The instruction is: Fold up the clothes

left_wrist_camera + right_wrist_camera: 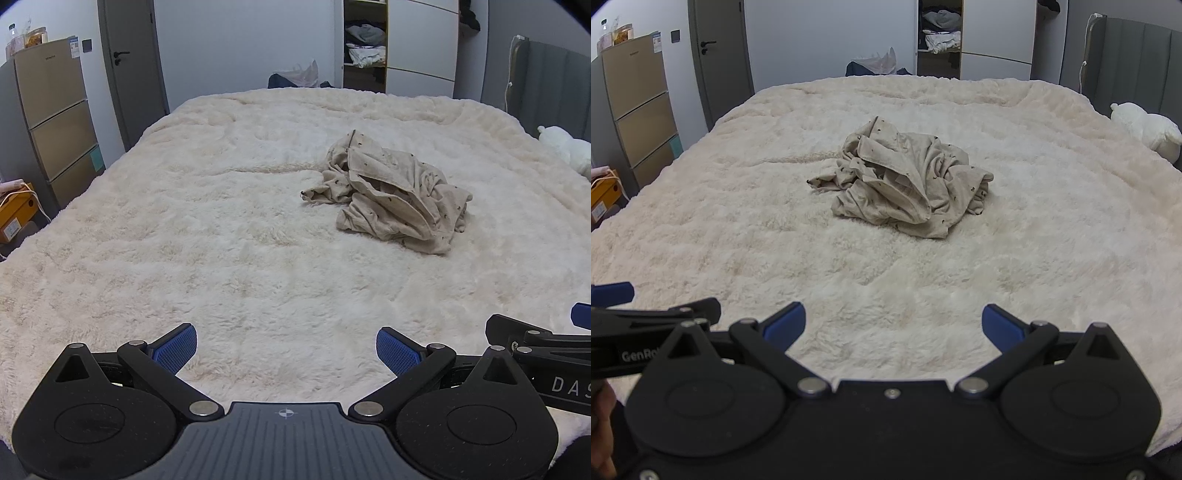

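A crumpled beige garment with small dark marks (391,195) lies in a heap on the fluffy cream bed cover (221,240), right of centre in the left wrist view. It sits near the middle in the right wrist view (905,184). My left gripper (286,349) is open and empty, low over the near part of the bed, well short of the garment. My right gripper (894,325) is open and empty too, just to the right of the left one. Part of the right gripper shows at the edge of the left wrist view (535,343).
A tan drawer cabinet (55,122) and a grey door (129,66) stand at the left. An open wardrobe with clothes (364,44) is beyond the bed. A white plush toy (1145,129) lies by the grey headboard (1134,62) at the right.
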Available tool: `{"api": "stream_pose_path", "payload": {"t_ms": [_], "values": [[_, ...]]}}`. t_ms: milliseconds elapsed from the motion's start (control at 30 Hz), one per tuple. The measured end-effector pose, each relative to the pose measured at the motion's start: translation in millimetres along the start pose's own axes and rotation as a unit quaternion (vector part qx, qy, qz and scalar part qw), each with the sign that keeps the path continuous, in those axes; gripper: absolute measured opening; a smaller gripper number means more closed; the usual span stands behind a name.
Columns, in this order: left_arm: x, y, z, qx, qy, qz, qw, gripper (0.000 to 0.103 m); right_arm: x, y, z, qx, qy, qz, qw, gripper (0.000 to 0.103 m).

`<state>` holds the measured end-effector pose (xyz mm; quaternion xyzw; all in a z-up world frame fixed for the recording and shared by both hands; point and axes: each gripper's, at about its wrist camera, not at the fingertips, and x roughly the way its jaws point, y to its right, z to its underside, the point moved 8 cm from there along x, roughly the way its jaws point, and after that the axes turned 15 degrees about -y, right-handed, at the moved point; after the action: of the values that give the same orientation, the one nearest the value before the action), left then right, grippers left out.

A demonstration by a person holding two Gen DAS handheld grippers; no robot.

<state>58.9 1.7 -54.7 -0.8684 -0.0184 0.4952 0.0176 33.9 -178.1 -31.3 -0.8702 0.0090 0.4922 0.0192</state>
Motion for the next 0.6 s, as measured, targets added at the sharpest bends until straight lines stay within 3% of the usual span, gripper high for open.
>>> {"api": "stream_pose_path", "payload": {"t_ms": [433, 600], "values": [[-0.2, 2.1, 3.2, 0.0, 0.002, 0.038, 0.9993, 0.103, -6.2, 4.8, -1.8, -0.001, 0.005, 0.004, 1.0, 0.103], [-3.0, 2.2, 7.1, 0.011, 0.022, 0.024, 0.9994, 0.103, -5.1, 6.0, -1.7, -0.006, 0.008, 0.0, 1.0, 0.103]]}}
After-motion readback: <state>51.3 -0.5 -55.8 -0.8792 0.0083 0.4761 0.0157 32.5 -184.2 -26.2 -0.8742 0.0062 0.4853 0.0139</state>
